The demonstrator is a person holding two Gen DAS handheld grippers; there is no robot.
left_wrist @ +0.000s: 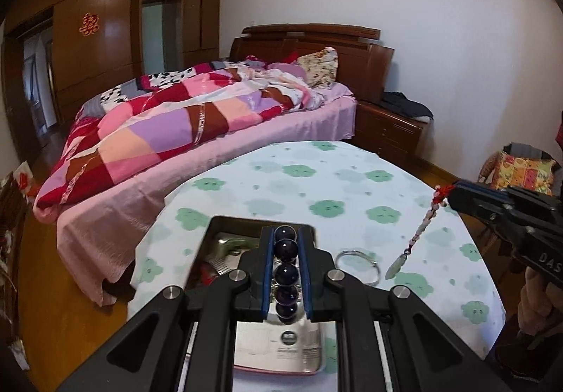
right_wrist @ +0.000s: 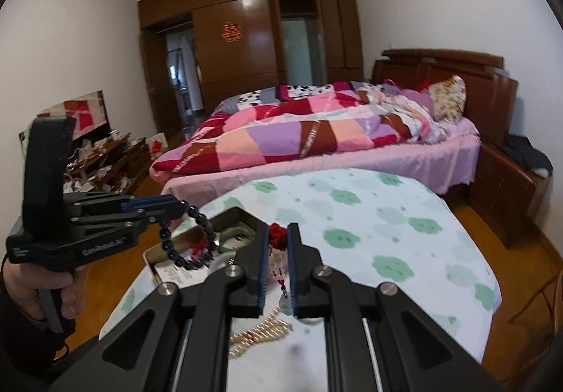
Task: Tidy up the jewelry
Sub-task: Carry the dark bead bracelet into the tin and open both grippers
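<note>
My left gripper [left_wrist: 285, 233] is shut on a bracelet of dark round beads [left_wrist: 285, 274], held above an open metal tin [left_wrist: 218, 240]. In the right wrist view that bracelet [right_wrist: 191, 244] dangles as a loop from the left gripper [right_wrist: 180, 206] over the tin [right_wrist: 225, 221]. My right gripper [right_wrist: 278, 232] is shut on the red knotted cord [right_wrist: 278, 237] of a pendant, whose pale stone [right_wrist: 286, 305] hangs below. The left wrist view shows the right gripper [left_wrist: 448, 194] at the right, the pendant [left_wrist: 394, 267] swinging over the table.
The table has a white cloth with green flowers [left_wrist: 334, 181]. A silver bangle [left_wrist: 357, 265] lies right of the tin. A pearl necklace [right_wrist: 260, 332] lies near the front edge. A bed with a patchwork quilt [right_wrist: 316, 138] stands behind the table.
</note>
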